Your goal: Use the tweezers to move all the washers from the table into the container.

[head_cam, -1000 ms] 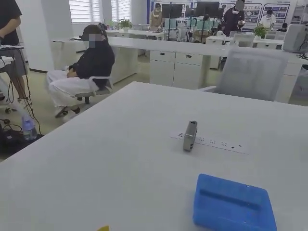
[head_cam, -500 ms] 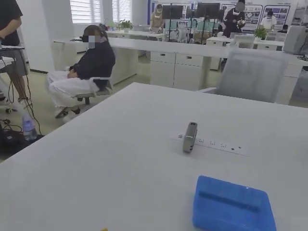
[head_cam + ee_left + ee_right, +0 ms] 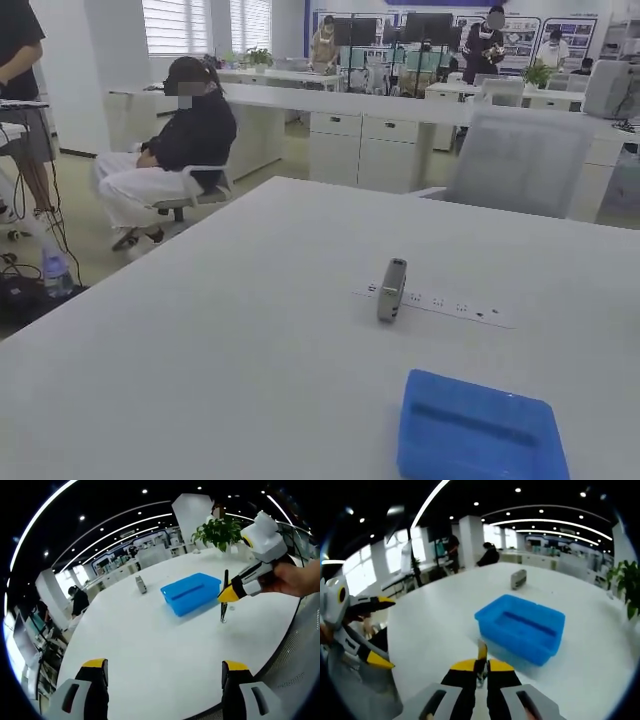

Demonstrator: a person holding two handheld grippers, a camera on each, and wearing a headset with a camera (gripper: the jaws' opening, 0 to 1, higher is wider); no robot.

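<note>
Tweezers (image 3: 224, 600), black and slender, are clamped between the closed jaws of the right gripper (image 3: 481, 669). In the left gripper view they hang almost upright at 3 o'clock, points down at the white table (image 3: 165, 640), near the right-hand corner of the container (image 3: 191, 592). Whether a washer lies at the points is too small to tell. A hand (image 3: 295, 577) grasps the right gripper's body at that view's right edge.

The container is a shallow blue rectangular tray, open side up, resting on the table. In the right gripper view it lies at 12 to 1 o'clock, just ahead of the jaws. In the head view it sits at 5 o'clock, cut by the lower edge.

The left gripper (image 3: 165, 680) has its jaws spread wide. Its yellow-tipped fingers (image 3: 92, 685) rise at 7 and 5 o'clock of its own view, with the tabletop seen between them. In the right gripper view it enters at 9 o'clock, jaws parted, well apart from the container.

A grey device (image 3: 391, 290) stands on edge on a white power strip (image 3: 450, 303), at 11 o'clock from the container in the head view. Beyond the table are a grey office chair (image 3: 520, 160) at 1 o'clock, a seated person (image 3: 190, 135) in a dark top at 10 o'clock, and a water bottle (image 3: 55, 272) on the floor at 9 o'clock. A potted plant (image 3: 217, 530) stands at 1 o'clock in the left gripper view.
</note>
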